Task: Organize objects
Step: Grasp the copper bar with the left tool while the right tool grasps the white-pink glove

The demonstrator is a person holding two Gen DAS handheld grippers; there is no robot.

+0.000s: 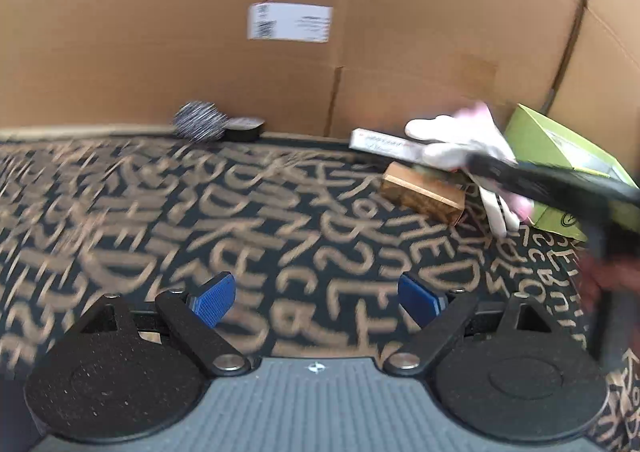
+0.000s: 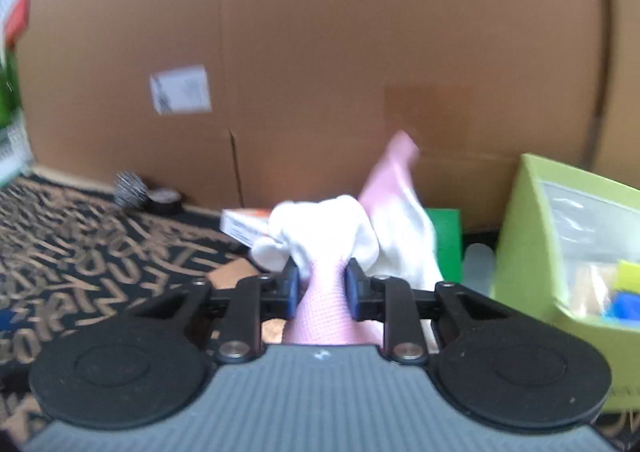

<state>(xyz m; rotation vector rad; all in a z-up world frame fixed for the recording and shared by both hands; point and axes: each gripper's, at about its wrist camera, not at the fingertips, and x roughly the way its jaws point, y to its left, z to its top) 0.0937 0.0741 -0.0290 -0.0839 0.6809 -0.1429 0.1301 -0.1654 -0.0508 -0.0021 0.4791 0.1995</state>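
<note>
Pink-and-white cloth (image 2: 320,248) is pinched between the right gripper (image 2: 320,288) pads, lifted just left of the green box (image 2: 532,236); a small brown carton (image 1: 424,192) lies left of that box, under the cloth; the left gripper (image 1: 316,294) hangs spread wide, grasping nothing, above the lettered mat (image 1: 200,212).
</note>
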